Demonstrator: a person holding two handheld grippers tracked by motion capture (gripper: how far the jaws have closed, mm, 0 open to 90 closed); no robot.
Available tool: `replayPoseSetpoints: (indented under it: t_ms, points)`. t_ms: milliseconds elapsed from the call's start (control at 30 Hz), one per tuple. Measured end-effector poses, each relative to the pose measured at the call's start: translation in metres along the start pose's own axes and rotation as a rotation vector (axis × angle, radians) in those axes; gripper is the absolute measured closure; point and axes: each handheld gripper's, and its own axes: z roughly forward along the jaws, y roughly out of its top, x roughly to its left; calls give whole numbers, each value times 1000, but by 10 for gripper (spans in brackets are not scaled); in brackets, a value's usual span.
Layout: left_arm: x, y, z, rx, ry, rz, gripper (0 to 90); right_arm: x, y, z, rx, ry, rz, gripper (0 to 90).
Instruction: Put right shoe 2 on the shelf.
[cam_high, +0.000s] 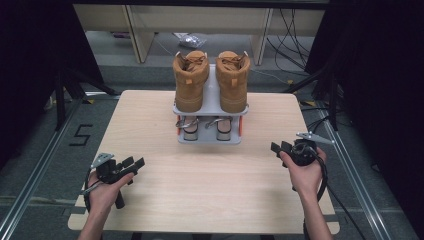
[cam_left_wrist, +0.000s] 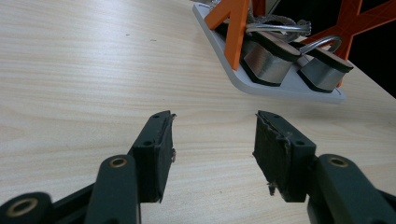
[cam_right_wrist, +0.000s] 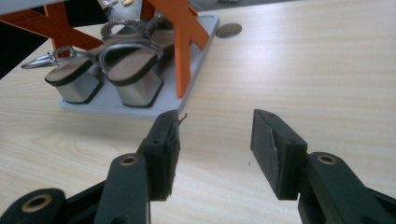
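Silver block-heeled sandals (cam_right_wrist: 109, 70) on grey rack's (cam_high: 210, 137) lower shelf — both grippers' fingers (cam_left_wrist: 156, 144) parted, empty, nearby.

Looking forward and down from above the near edge of the table (cam_high: 150, 200), taking in the whole top. Riding low and close over the wood on each gripper, facing inward from opposite sides. Sharing the shoe rack (cam_high: 210, 137) (cam_left_wrist: 275, 88) (cam_right_wrist: 135, 109) with its heeled sandals (cam_left_wrist: 268, 58) (cam_right_wrist: 135, 77).

matt wood-grain table (cam_high: 150, 150), suede-like boots (cam_high: 190, 80)
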Motion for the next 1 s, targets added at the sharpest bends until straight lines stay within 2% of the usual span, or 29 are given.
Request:
replayPoseSetpoints:
  t_ms: [67, 100, 133, 233, 333, 433, 467, 500, 600, 667, 700, 733, 800, 833, 867, 900, 933, 967, 1000]
  points:
    - [0, 0, 0, -1, 4, 0, 463, -3, -8, 3, -12, 6, -17, 528]
    - [-1, 0, 0, 1, 6, 1, 463, -2, -12, 2, -1, 10, 15, 528]
    - [-1, 0, 0, 2, 6, 1, 463, -1, -14, 3, 4, 8, 26, 528]
    - [-1, 0, 0, -1, 7, 1, 463, -4, -23, 6, -2, 12, -4, 528]
    - [0, 0, -1, 0, 7, 3, 463, -2, -30, 8, 14, 12, 21, 526]
    - [0, 0, -1, 0, 8, 5, 463, -4, -34, 10, 7, 12, 17, 525]
    - [0, 0, -1, 0, 8, 5, 463, -4, -36, 9, 14, 11, 33, 524]
    - [1, 0, -1, -2, 7, 5, 463, -6, -37, 11, 8, 7, 19, 524]
    - [1, 0, -1, -5, 5, 6, 463, -6, -41, 11, 17, 1, 38, 522]
    - [1, 0, -2, -6, 5, 3, 463, -7, -43, 12, 15, -9, 18, 518]
    - [1, 0, -2, -8, 5, 2, 463, -6, -43, 12, 19, -3, 37, 516]
    - [1, 1, -2, -9, 5, 3, 463, -6, -44, 12, 25, -12, 35, 512]
    - [1, 1, -2, -12, 4, 2, 463, -7, -45, 14, 17, 0, 22, 509]
    - [0, 1, -3, -5, 13, 3, 463, -6, -45, 13, 24, 2, 38, 508]
    - [0, 1, -3, -5, 12, 4, 463, -9, -45, 14, 18, -9, -12, 506]
    - [0, 1, -2, -4, 10, 4, 463, -8, -45, 13, 24, 0, 14, 504]
    - [0, 1, -1, -14, 0, 3, 463, -3, -46, 11, 43, 5, 83, 502]
    - [0, 1, -1, -12, 1, 4, 463, -7, -46, 13, 24, 8, 32, 500]
    - [0, 1, -1, -12, 1, 5, 463, -10, -46, 13, 17, 3, 5, 499]
